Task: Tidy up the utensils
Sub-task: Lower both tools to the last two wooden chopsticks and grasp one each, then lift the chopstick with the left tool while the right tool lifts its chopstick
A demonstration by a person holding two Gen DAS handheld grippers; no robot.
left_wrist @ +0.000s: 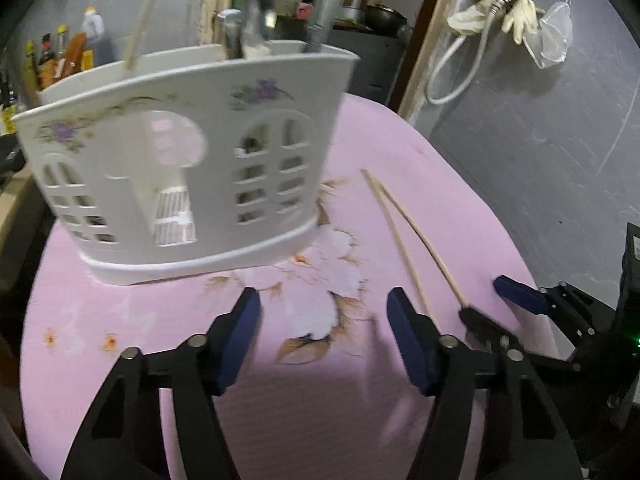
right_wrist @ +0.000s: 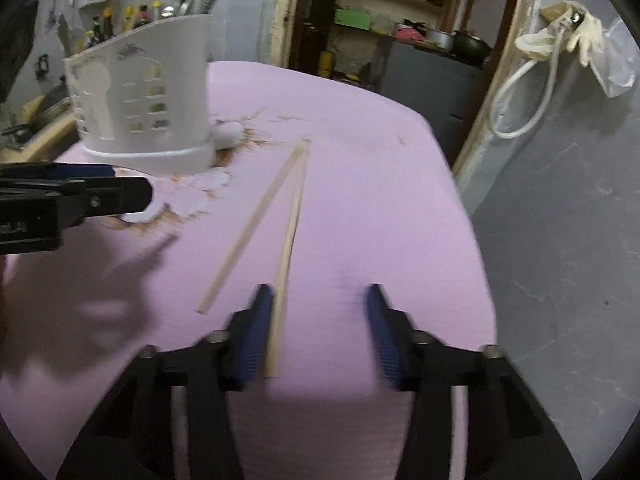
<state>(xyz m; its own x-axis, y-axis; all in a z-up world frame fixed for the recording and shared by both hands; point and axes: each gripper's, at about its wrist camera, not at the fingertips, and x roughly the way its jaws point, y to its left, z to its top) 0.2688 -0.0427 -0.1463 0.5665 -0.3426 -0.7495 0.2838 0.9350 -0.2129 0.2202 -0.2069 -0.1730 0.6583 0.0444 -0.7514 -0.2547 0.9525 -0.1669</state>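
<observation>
A white utensil holder [left_wrist: 184,152] with window cut-outs stands on the pink flowered tablecloth [left_wrist: 120,320]; a spoon [left_wrist: 256,28] and a grey handle [left_wrist: 328,8] stick out of it. My left gripper [left_wrist: 323,308] hovers open in front of it, nothing between its blue pads. Two wooden chopsticks [right_wrist: 248,232] lie in a narrow V on the cloth right of the holder [right_wrist: 148,96]. My right gripper [right_wrist: 318,300] is open over their near ends. One chopstick [right_wrist: 286,248] lies between the jaws beside the left pad [right_wrist: 256,336]; the right pad stands well apart.
The table's rounded edge drops off at the right to a grey floor [right_wrist: 560,240]. Pale gloves and a white hose [right_wrist: 560,36] hang on the wall by a doorway. Bottles [left_wrist: 60,56] stand behind the holder at the left. The left gripper [right_wrist: 80,192] reaches in from the left.
</observation>
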